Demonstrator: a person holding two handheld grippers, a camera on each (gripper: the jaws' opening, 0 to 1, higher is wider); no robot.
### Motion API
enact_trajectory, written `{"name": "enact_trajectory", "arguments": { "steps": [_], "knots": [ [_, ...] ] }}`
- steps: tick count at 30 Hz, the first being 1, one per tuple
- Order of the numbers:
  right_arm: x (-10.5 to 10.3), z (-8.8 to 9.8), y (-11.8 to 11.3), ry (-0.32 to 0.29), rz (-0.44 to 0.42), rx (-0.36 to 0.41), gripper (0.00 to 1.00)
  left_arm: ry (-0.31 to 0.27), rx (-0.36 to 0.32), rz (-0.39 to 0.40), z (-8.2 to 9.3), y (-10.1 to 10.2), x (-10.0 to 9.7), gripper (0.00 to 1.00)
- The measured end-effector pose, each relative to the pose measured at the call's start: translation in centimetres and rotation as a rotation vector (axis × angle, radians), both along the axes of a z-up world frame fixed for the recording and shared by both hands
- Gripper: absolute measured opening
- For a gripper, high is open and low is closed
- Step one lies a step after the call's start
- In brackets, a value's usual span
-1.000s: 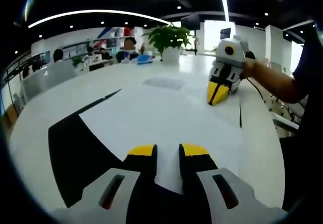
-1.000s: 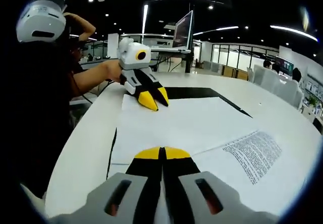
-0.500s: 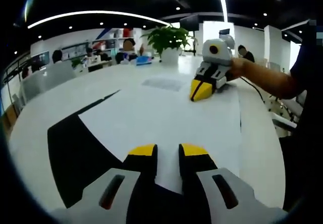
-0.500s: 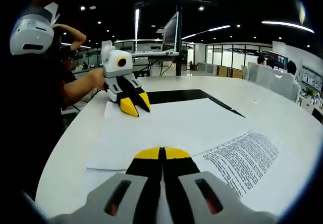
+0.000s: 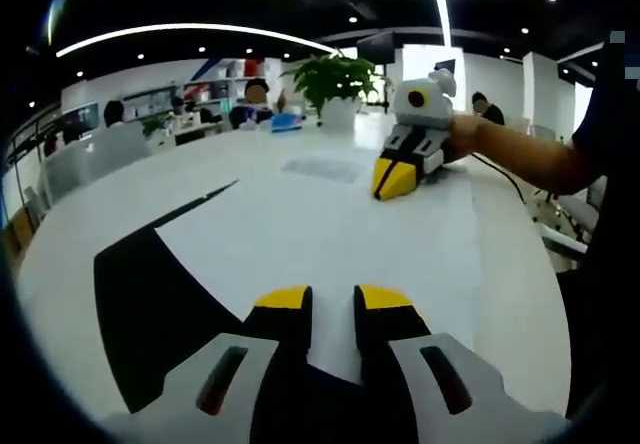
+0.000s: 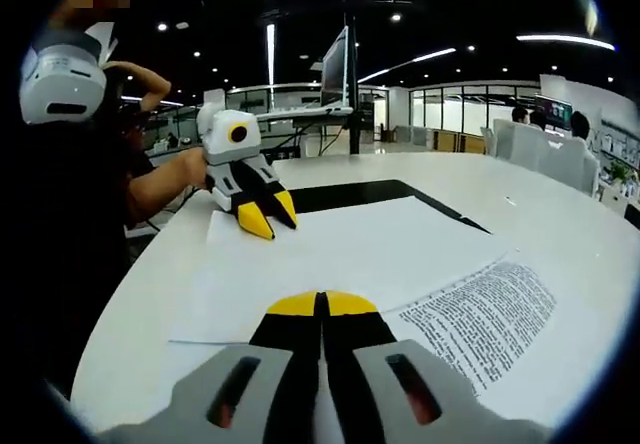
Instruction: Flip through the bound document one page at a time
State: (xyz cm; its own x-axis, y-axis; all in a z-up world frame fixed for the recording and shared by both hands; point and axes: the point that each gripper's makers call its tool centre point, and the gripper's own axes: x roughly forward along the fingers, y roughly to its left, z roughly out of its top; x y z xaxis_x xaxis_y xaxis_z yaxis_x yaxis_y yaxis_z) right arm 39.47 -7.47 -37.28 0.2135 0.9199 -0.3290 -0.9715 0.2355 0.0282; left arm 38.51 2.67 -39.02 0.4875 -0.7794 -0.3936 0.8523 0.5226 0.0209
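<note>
**A:** Where does the page-turning stand?

**B:** Mid-turn, I'd judge. The bound document [image 6: 400, 264] lies open on the white worktop [image 6: 560, 204], its black cover [image 5: 150, 304] spread flat beside the left tool [image 5: 332, 299]. In the right gripper view, the right tool [image 6: 321, 305] has its yellow tips pressed together on the near edge of a blank sheet [image 6: 340, 249], which is lifted off the printed page [image 6: 480, 309] beneath.

**A:** And the left tool?

**B:** Its jaws stand slightly apart, with a narrow gap between the yellow tips, and white paper lies under them. Whether they grasp the sheet or only rest on it I cannot tell. In the right gripper view it sits at the far corner of the blank sheet, near the black cover.

**A:** So what is left?

**B:** The lifted sheet is not yet laid over to the other side, so this turn is unfinished. How many pages lie beneath the printed one is hidden; the stack looks thin.
</note>
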Motion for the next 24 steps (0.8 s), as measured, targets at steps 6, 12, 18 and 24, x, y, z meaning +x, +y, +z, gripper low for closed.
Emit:
{"name": "enact_trajectory", "arguments": {
  "steps": [6, 12, 18, 24],
  "knots": [
    [2.6, 0.0, -0.4, 0.027, -0.090, -0.003, 0.02, -0.003, 0.007, -0.001, 0.0, 0.0, 0.0, 0.19],
    [3.6, 0.0, 0.2, 0.013, -0.112, -0.032, 0.02, 0.000, 0.010, -0.002, 0.0, -0.1, 0.0, 0.19],
    [5.6, 0.0, 0.0, 0.003, -0.162, -0.073, 0.02, 0.001, 0.016, -0.005, 0.0, -0.1, 0.0, 0.18],
    [8.4, -0.3, -0.4, 0.046, -0.205, -0.071, 0.02, -0.004, 0.022, -0.003, 0.0, -0.1, -0.1, 0.17]
  ]
}}
